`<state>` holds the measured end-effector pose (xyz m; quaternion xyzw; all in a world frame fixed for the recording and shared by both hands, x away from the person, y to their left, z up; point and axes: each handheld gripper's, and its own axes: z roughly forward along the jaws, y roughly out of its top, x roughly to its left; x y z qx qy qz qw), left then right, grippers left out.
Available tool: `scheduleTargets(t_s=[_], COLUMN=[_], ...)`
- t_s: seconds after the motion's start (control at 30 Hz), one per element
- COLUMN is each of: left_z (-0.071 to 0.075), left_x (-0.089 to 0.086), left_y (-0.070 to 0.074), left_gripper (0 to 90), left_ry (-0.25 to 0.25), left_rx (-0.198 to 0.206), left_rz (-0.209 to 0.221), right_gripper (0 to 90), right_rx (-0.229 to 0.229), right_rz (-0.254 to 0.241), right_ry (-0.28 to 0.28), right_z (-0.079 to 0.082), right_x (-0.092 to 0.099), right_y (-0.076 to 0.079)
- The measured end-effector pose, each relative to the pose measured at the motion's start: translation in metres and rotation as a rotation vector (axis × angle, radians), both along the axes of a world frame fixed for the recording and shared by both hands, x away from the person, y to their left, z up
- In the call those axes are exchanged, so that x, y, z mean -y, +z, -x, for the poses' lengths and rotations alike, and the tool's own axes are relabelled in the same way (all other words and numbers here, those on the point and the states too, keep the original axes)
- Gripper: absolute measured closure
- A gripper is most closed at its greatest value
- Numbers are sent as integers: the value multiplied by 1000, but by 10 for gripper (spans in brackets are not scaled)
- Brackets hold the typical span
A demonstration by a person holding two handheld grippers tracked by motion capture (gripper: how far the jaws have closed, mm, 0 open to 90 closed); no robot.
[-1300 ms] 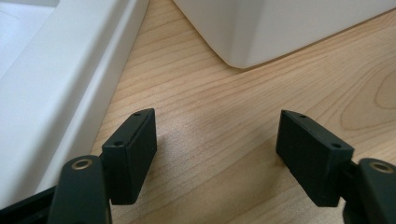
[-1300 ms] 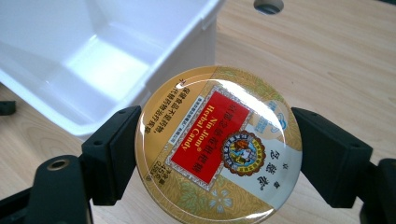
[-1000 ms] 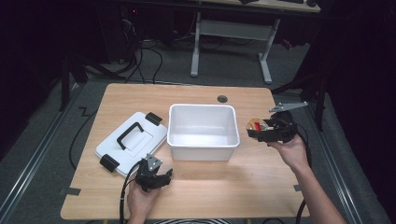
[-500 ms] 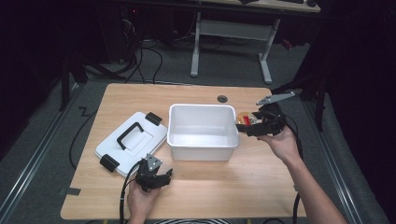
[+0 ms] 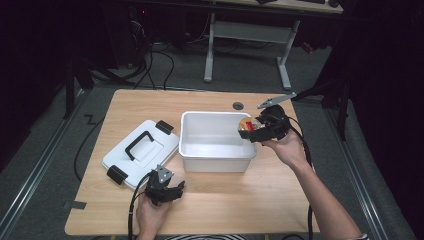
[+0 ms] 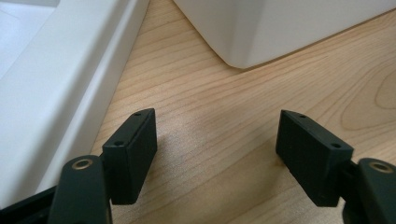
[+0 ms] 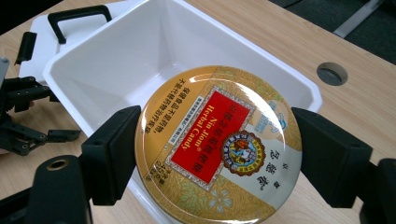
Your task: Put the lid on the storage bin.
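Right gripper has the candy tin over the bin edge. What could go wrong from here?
1. The round candy tin is held only by its curved edge in the right gripper; its glossy metal may slip or twist out.
2. It hangs over the white bin rim, not the middle; released now, it might clip the rim and land on the table.
3. The left gripper rests open, not steadying the bin, so a bump may shove it.

White bin (image 5: 216, 150) on a pale wood-grain table (image 5: 280, 200); left of the bin, a white lid (image 5: 142, 152) with black handle and clips. Above the bin's rim, a candy tin (image 7: 219, 144) — gold, floral-patterned, red label.
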<state>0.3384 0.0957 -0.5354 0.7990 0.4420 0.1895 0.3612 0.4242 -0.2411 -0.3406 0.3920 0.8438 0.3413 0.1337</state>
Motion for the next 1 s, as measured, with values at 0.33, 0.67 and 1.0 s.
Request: scheduleTargets(t_s=[0.33,0.67,1.0], left_z=[0,0,0], left_x=[0,0,0], left_y=[0,0,0], left_gripper=[298,298,298], left_ry=[-1,0,0], left_rx=[0,0,1], left_rz=[-2,0,-1], right_gripper=[205,205,205], right_rx=[-26,-67,-97], right_rz=[57,97,109], right_ry=[39,52,49], right_z=[-9,-10,-9], right_x=[-22,-29,-27], right_y=[-18,-36,-48])
